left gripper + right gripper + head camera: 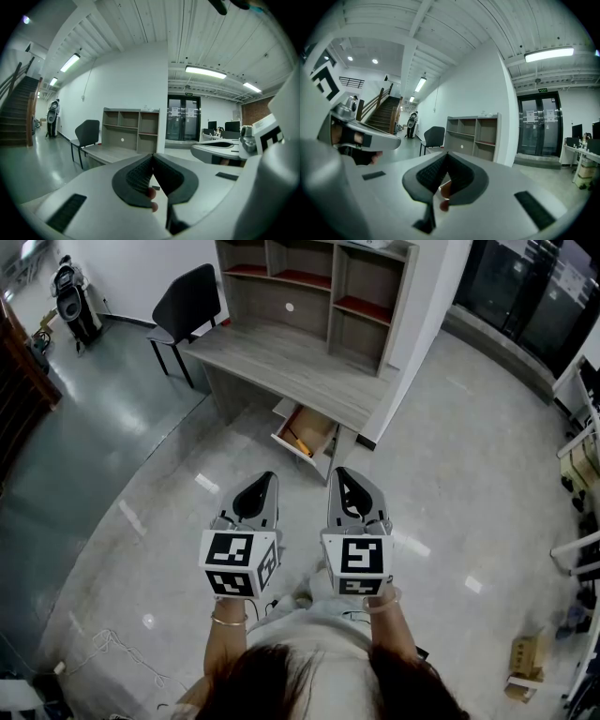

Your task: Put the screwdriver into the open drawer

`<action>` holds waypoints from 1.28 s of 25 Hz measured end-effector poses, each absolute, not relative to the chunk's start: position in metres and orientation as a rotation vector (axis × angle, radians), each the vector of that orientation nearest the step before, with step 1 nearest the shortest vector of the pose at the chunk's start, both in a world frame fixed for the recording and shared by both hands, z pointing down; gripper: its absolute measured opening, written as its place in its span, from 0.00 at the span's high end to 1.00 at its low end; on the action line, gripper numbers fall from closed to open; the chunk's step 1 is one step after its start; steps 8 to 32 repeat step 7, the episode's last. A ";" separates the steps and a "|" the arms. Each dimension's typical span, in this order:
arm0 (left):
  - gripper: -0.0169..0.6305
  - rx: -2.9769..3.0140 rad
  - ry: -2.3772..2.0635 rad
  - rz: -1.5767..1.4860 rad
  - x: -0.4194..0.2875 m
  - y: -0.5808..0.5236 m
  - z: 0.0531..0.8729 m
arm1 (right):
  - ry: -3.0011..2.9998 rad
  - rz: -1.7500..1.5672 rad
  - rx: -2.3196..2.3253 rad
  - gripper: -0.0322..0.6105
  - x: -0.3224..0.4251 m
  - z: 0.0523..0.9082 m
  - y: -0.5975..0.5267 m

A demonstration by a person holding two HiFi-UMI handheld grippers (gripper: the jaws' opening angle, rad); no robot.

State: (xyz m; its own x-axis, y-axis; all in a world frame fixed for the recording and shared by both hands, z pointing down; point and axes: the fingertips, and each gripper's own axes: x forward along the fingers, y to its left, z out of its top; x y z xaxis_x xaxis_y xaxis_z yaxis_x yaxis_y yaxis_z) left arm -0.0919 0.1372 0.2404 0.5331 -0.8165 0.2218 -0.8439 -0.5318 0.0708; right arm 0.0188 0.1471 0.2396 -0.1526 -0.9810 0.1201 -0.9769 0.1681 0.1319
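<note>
The open drawer [311, 437] juts out from under the grey desk [281, 362]. A thin tool with an orange handle, seemingly the screwdriver [299, 442], lies inside it. My left gripper [268, 477] and right gripper [341, 472] hover side by side above the floor, a short way in front of the drawer. Both are shut with nothing between the jaws. The left gripper [152, 155] and the right gripper [446, 153] each point toward the desk in their own views, tips closed together.
A shelf unit [319, 287] stands on the desk against a white wall. A black chair [185, 304] stands at the desk's left end. A speaker [70, 296] stands far left, and boxes and racks [525, 657] line the right side.
</note>
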 end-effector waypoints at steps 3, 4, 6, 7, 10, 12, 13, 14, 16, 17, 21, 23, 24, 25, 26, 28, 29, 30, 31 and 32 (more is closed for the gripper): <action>0.95 2.597 -1.422 0.243 -0.094 0.139 0.241 | -2.261 -0.024 1.913 0.91 0.016 0.241 0.149; 0.95 2.598 -1.421 0.244 -0.094 0.139 0.241 | -2.261 -0.021 1.912 0.91 0.016 0.240 0.149; 0.95 2.601 -1.417 0.245 -0.094 0.140 0.240 | -2.261 -0.018 1.912 0.91 0.015 0.239 0.149; 0.95 2.603 -1.414 0.245 -0.094 0.140 0.240 | -2.261 -0.017 1.911 0.91 0.015 0.239 0.149; 0.95 2.603 -1.414 0.245 -0.094 0.140 0.240 | -2.261 -0.017 1.911 0.91 0.015 0.239 0.149; 0.95 2.603 -1.414 0.245 -0.094 0.140 0.240 | -2.261 -0.017 1.911 0.91 0.015 0.239 0.149; 0.95 2.603 -1.414 0.245 -0.094 0.140 0.240 | -2.261 -0.017 1.911 0.91 0.015 0.239 0.149; 0.95 2.603 -1.414 0.245 -0.094 0.140 0.240 | -2.261 -0.017 1.911 0.91 0.015 0.239 0.149; 0.95 2.603 -1.414 0.245 -0.094 0.140 0.240 | -2.261 -0.017 1.911 0.91 0.015 0.239 0.149; 0.95 2.603 -1.414 0.245 -0.094 0.140 0.240 | -2.261 -0.017 1.911 0.91 0.015 0.239 0.149; 0.95 2.603 -1.414 0.245 -0.094 0.140 0.240 | -2.261 -0.017 1.911 0.91 0.015 0.239 0.149; 0.95 2.603 -1.414 0.245 -0.094 0.140 0.240 | -2.261 -0.017 1.911 0.91 0.015 0.239 0.149; 0.95 2.603 -1.414 0.245 -0.094 0.140 0.240 | -2.261 -0.017 1.911 0.91 0.015 0.239 0.149; 0.95 2.603 -1.414 0.245 -0.094 0.140 0.240 | -2.261 -0.017 1.911 0.91 0.015 0.239 0.149; 0.95 2.603 -1.414 0.245 -0.094 0.140 0.240 | -2.261 -0.017 1.911 0.91 0.015 0.239 0.149; 0.95 2.603 -1.414 0.245 -0.094 0.140 0.240 | -2.261 -0.017 1.911 0.91 0.015 0.239 0.149; 0.95 2.603 -1.414 0.245 -0.094 0.140 0.240 | -2.261 -0.017 1.911 0.91 0.015 0.239 0.149; 0.95 2.603 -1.414 0.245 -0.094 0.140 0.240 | -2.261 -0.017 1.911 0.91 0.015 0.239 0.149; 0.95 2.603 -1.414 0.245 -0.094 0.140 0.240 | -2.261 -0.017 1.911 0.91 0.015 0.239 0.149; 0.95 2.603 -1.414 0.245 -0.094 0.140 0.240 | -2.261 -0.017 1.911 0.91 0.015 0.239 0.149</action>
